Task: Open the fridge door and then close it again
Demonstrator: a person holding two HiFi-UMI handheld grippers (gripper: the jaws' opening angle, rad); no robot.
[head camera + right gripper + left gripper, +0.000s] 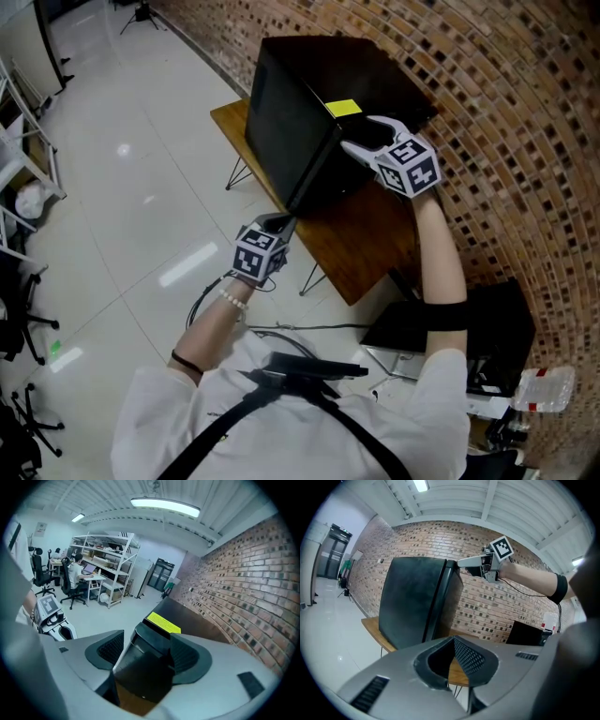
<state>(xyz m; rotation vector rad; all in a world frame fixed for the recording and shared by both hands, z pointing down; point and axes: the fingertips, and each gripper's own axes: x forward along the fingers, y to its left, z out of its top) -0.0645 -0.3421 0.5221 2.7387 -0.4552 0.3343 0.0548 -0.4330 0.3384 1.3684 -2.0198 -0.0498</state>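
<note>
A small black fridge (305,117) stands on a wooden table (370,248) against a brick wall, with a yellow label (343,107) on its top. My right gripper (359,134) is open at the fridge's top front corner. In the right gripper view its jaws stand on either side of that corner (150,641), just below the yellow label (163,623); the pads do not visibly press. My left gripper (275,223) is shut and holds nothing, low at the table's front edge by the fridge's lower corner. In the left gripper view the fridge (412,602) rises ahead, its door seam narrow.
A black screen (450,319) and a plastic bottle (544,386) lie on the floor at the right. Cables (281,328) run under the table. Shelving (110,559), desks and seated people fill the room's far side. Office chairs (19,328) stand at the left.
</note>
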